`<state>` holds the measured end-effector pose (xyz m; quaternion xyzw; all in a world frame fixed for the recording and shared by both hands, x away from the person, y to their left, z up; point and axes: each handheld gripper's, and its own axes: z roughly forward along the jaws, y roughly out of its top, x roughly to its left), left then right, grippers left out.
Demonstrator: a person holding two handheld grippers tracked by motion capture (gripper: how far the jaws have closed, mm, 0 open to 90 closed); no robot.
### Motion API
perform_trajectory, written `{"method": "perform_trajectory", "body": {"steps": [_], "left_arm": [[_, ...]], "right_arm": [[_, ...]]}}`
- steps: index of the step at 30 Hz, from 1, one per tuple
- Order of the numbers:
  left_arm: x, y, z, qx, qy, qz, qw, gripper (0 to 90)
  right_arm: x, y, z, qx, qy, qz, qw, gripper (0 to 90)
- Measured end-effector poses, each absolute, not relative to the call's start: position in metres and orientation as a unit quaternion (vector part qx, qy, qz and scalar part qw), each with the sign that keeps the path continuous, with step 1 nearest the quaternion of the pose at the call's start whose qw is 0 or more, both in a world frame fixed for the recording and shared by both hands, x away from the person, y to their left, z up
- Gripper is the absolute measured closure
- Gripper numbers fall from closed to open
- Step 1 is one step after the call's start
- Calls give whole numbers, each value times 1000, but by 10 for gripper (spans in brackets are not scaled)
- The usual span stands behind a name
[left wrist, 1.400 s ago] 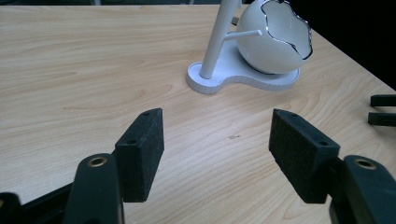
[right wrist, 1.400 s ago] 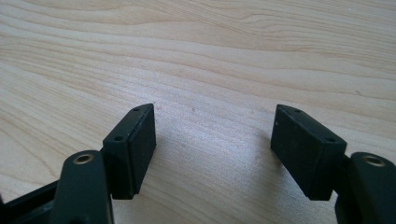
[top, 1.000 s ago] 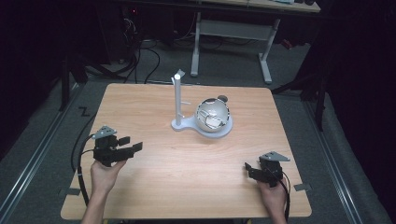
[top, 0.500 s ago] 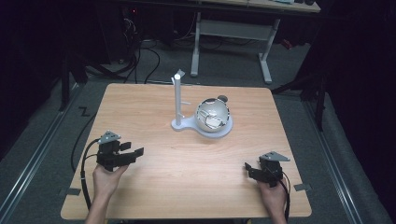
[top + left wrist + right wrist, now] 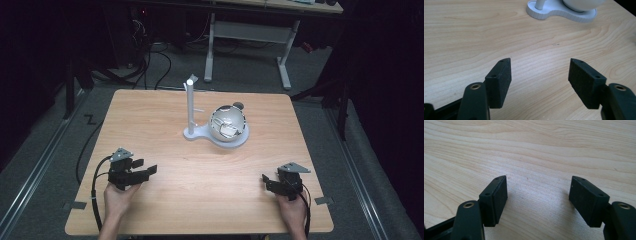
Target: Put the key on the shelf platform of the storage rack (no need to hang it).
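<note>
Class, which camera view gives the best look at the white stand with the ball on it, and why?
The high view: it shows the whole white stand, its upright post and the ball on its base. The left gripper view catches only the base's near edge and the ball's underside. The right gripper view looks at bare tabletop.

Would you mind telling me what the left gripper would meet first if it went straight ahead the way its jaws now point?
Probably the white stand base. The left gripper is open over bare wooden table, and the base lies ahead, slightly to the right of its line, so it might only graze it.
</note>
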<state>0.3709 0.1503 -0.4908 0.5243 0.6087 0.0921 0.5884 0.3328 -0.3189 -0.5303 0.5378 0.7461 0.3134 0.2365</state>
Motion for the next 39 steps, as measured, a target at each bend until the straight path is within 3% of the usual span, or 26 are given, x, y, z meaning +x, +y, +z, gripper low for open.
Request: {"method": "perform_trajectory", "body": {"steps": [21,39], "left_arm": [[365,122,-524,567,600,116,553,399],[358,101,-541,578,575,148,559,415]], "right_arm": [[332,-319,-530,538,746,313,237,311],[332,-319,-530,537,746,313,238,311]]}}
